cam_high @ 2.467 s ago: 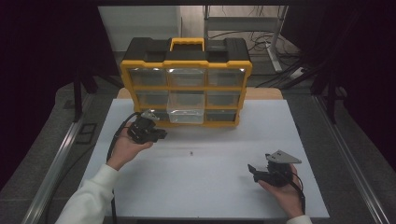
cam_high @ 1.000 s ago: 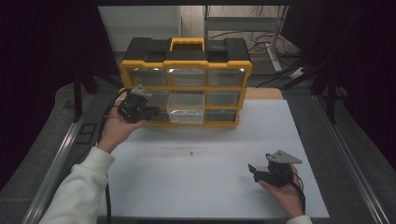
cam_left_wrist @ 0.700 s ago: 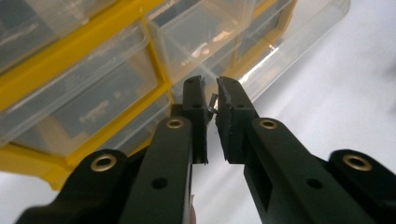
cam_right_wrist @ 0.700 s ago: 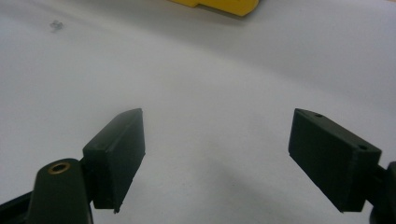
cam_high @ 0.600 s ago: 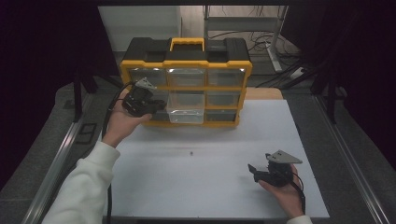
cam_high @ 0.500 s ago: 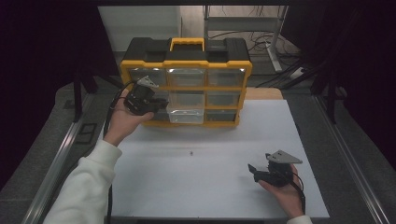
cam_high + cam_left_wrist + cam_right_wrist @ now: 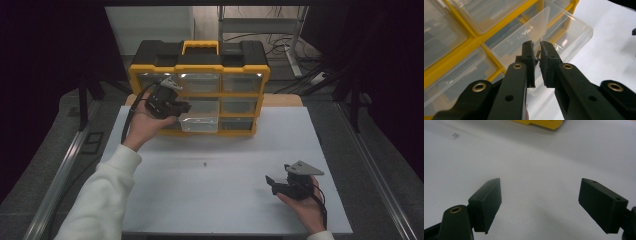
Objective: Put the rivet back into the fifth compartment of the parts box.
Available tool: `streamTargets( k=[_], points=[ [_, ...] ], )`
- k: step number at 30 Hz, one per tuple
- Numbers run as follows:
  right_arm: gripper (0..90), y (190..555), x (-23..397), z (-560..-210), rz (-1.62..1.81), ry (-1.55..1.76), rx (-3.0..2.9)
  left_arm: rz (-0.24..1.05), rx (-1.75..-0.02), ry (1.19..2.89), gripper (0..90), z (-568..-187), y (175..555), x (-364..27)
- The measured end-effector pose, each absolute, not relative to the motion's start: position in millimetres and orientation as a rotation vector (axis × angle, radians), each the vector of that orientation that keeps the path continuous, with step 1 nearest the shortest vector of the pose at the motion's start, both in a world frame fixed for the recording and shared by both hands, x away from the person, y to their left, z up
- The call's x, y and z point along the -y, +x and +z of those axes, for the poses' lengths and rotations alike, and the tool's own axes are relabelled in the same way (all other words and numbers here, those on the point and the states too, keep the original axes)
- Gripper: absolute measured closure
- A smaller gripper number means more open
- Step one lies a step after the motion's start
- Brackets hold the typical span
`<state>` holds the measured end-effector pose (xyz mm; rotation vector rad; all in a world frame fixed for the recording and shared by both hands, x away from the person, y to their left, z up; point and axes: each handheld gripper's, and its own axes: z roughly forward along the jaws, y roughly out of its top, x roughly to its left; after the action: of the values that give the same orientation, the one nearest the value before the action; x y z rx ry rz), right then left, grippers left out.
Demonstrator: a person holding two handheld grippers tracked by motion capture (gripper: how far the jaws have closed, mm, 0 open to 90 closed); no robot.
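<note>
small metal screw point(image 7: 537, 54) sits pinched between the nearly closed jaws of the left gripper point(image 7: 537, 47), held up in the air in front of the yellow organiser case point(image 7: 199, 87). that case stands upright at the far edge of the white bench point(image 7: 220, 200), left of the middle, with a black top and a yellow handle. one clear drawer point(image 7: 199, 123) in its bottom row is pulled out toward the person; in the left gripper view the open drawer lies just behind and below the jaw tips, and the screw is above it, not touching it. the left hand point(image 7: 145, 125) holds its gripper in front of the left column of drawers, sleeve coming in from the near left corner. the right gripper point(image 7: 272, 183) rests near the near right corner of the bench, in the right hand point(image 7: 302, 205), well apart from the case. its jaws stand wide open with nothing between them, bare bench beneath. a tiny dark speck point(image 7: 206, 163) lies on the bench near the middle; what it is i cannot tell.
</note>
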<state>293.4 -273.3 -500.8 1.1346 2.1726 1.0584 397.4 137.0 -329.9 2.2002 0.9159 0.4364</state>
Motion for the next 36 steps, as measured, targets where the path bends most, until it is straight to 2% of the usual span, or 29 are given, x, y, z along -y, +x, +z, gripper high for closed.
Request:
streamTargets(
  k=[10,26,27,28,29,33,36],
  points=[
    [19.3,293.2,273.6,-500.7,1.061,1.135,-2.173,0.436,-0.898,2.204,82.6,-331.8,400.9,-122.4],
    [19.3,293.5,274.1,-501.4,1.055,1.134,-2.173,0.444,-0.895,2.203,81.6,-334.2,402.7,-120.1],
    [19.3,293.5,274.1,-501.4,1.055,1.134,-2.174,0.447,-0.898,2.196,79.5,-334.8,402.8,-119.5],
    [19.3,293.5,274.1,-501.5,1.054,1.134,-2.174,0.455,-0.899,2.190,73.7,-335.4,403.0,-119.0],
    [19.3,293.5,274.1,-501.4,1.054,1.133,-2.174,0.467,-0.902,2.187,60.6,-335.5,402.9,-118.7],
    [19.3,293.3,274.3,-501.3,1.055,1.135,-2.175,0.465,-0.918,2.138,31.1,-333.7,399.9,-120.4],
    [19.3,293.3,274.4,-501.2,1.057,1.136,-2.175,0.462,-0.921,2.112,21.2,-331.4,394.7,-123.4]
  ],
)
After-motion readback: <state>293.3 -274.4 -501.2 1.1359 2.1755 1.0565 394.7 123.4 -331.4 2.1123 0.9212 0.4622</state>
